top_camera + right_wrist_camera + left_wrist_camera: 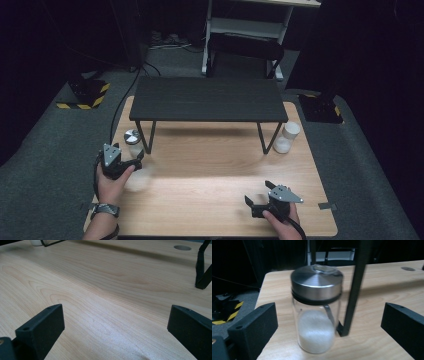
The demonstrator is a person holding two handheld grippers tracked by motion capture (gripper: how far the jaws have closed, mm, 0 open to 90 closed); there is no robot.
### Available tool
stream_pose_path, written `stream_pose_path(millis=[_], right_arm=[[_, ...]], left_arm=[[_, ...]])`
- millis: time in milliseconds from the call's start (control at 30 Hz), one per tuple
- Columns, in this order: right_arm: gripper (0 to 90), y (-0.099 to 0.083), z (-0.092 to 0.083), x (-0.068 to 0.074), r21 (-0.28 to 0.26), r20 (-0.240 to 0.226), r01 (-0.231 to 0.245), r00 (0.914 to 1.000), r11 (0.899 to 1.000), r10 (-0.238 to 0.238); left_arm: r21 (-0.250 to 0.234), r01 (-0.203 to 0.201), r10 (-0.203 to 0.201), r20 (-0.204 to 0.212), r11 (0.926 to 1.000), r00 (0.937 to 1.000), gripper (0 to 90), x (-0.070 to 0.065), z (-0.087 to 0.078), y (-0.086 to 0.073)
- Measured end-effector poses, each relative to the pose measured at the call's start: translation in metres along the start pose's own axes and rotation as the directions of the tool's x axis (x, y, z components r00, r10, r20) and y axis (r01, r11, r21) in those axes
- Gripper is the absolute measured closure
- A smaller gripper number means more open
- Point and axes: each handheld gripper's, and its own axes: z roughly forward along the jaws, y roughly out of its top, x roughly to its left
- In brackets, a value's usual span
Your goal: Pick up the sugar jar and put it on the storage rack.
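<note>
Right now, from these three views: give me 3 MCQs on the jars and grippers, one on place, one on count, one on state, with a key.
1. Where does the steel-lidded jar stand?
A. On top of the black shelf
B. On the table beside the shelf's left leg
C. On the floor

2. How many jars are on the table?
A. One
B. Two
C. Four

3. What state is the left gripper in?
A. Open, jar ahead between the jaws, untouched
B. Shut on the jar
C. Shut on the shelf leg

Key: 1 B, the jar sits by the shelf leg. 2 B, there is also a white-lidded jar by the right leg. 3 A, gaps show on both sides of the jar.
</note>
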Motion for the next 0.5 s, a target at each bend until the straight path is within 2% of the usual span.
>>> stream_pose_path(millis=[267, 367, 500], right_arm=[[0.6, 0.000, 0.000, 0.001, 0.002, 0.008, 0.001, 1.0000, 1.000, -0.001], [0.6, 0.001, 0.000, 0.002, 0.004, 0.009, 0.002, 1.0000, 1.000, -0.002], [0.6, 0.000, 0.000, 0.002, 0.002, 0.011, 0.001, 0.9999, 1.000, -0.001]], left_arm=[[0.003, -0.011, 0.011, 0.024, 0.9999, 0.9996, 5.1, 0.010, 0.011, -0.005], [0.004, 0.019, -0.019, 0.028, 0.9998, 0.9994, 5.6, 0.015, 0.015, -0.009], [0.002, 0.032, -0.032, 0.034, 0.9995, 0.9989, 7.0, 0.019, 0.018, -0.012]])
